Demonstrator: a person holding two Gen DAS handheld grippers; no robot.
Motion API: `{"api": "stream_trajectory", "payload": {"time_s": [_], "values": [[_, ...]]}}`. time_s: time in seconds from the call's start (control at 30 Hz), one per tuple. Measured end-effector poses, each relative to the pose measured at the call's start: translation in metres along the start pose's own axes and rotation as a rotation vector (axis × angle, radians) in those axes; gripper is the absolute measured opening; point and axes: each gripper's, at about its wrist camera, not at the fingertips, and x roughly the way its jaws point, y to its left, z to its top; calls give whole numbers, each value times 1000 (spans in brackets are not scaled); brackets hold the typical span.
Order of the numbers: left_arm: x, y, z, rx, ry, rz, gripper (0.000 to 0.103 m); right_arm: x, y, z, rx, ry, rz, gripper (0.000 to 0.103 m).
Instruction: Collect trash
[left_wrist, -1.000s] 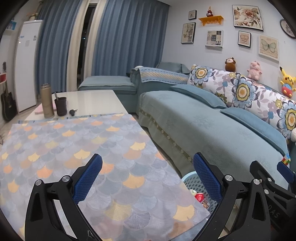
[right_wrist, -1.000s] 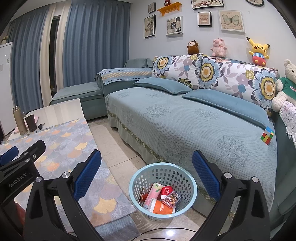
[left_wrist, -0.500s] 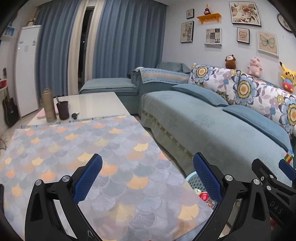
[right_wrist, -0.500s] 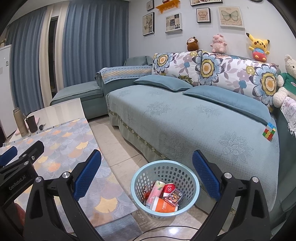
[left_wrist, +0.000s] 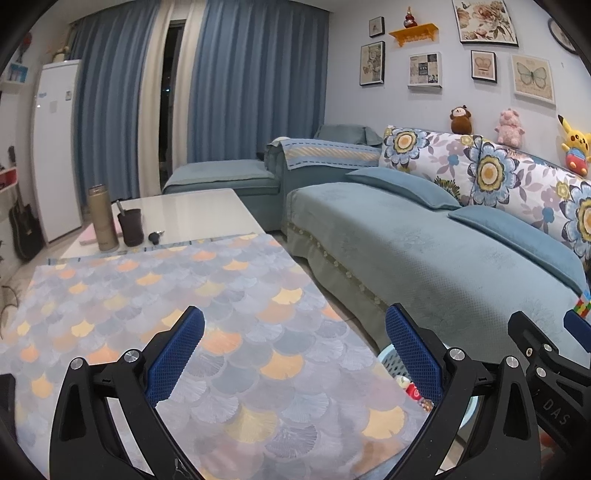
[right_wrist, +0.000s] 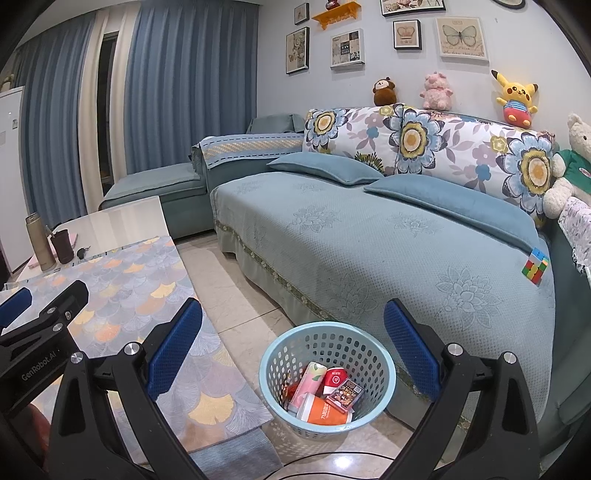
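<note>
A light blue perforated basket (right_wrist: 295, 345) stands on the floor between the table and the sofa. It holds trash: a pink wrapper (right_wrist: 307, 380), a red can (right_wrist: 334, 378), an orange packet (right_wrist: 325, 410) and a small printed box (right_wrist: 346, 393). My right gripper (right_wrist: 291, 350) is open and empty, held above the basket. My left gripper (left_wrist: 293, 354) is open and empty above the tablecloth (left_wrist: 147, 295). Part of the basket (left_wrist: 389, 360) shows past the table edge in the left wrist view.
A thermos (left_wrist: 101, 218), dark cup (left_wrist: 131, 227) and keys (left_wrist: 155, 236) stand at the table's far end. A blue sofa (right_wrist: 369, 251) runs along the right with a puzzle cube (right_wrist: 535, 266) on it. A black cable (right_wrist: 332, 458) lies on the floor.
Both grippers have drifted slightly back and up; the basket sits a little lower and nearer centre in the right view. Jaws stay open and empty.
</note>
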Motion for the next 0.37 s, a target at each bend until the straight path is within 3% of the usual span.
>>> {"api": "stream_trajectory", "payload": {"time_s": [0.37], "values": [[0, 5, 3, -6, -1, -4, 95, 0, 1, 0, -4, -1, -1, 94]]}}
